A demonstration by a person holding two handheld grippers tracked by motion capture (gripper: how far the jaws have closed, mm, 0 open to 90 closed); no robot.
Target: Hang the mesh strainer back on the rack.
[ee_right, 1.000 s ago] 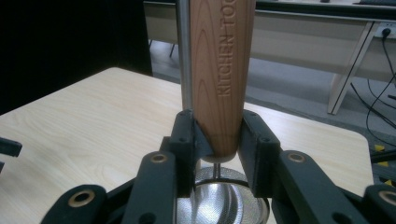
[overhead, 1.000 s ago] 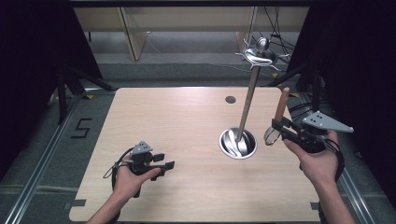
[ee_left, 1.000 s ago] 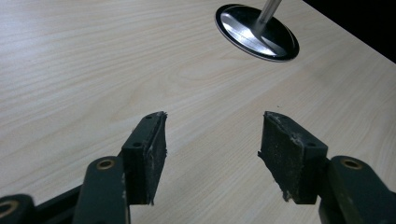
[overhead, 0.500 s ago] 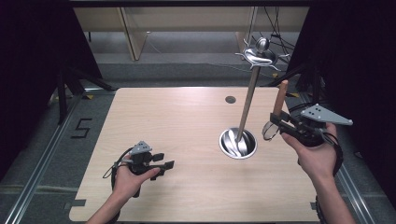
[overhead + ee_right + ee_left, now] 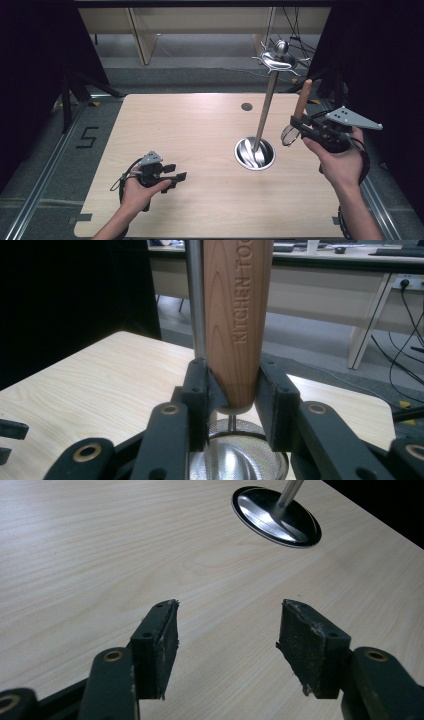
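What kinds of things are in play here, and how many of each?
Hand-held gripper: 2, left and right
Wooden-handled strainer: 1
Metal utensil stand: 1
Table: 1
Total: 5

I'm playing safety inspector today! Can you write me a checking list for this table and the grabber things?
Surface: wooden table, bare, with a small dark hole.
Job's things: wooden-handled strainer, handle upright; metal stand with round base and hooks on top.
Clutter: nothing seen.
Grippers: right gripper shut on the strainer's handle, beside the stand; left gripper open, holding nothing, low over the table.
Cables: black cables on the floor beyond.
Surroundings: desks behind, dark curtains at the sides.
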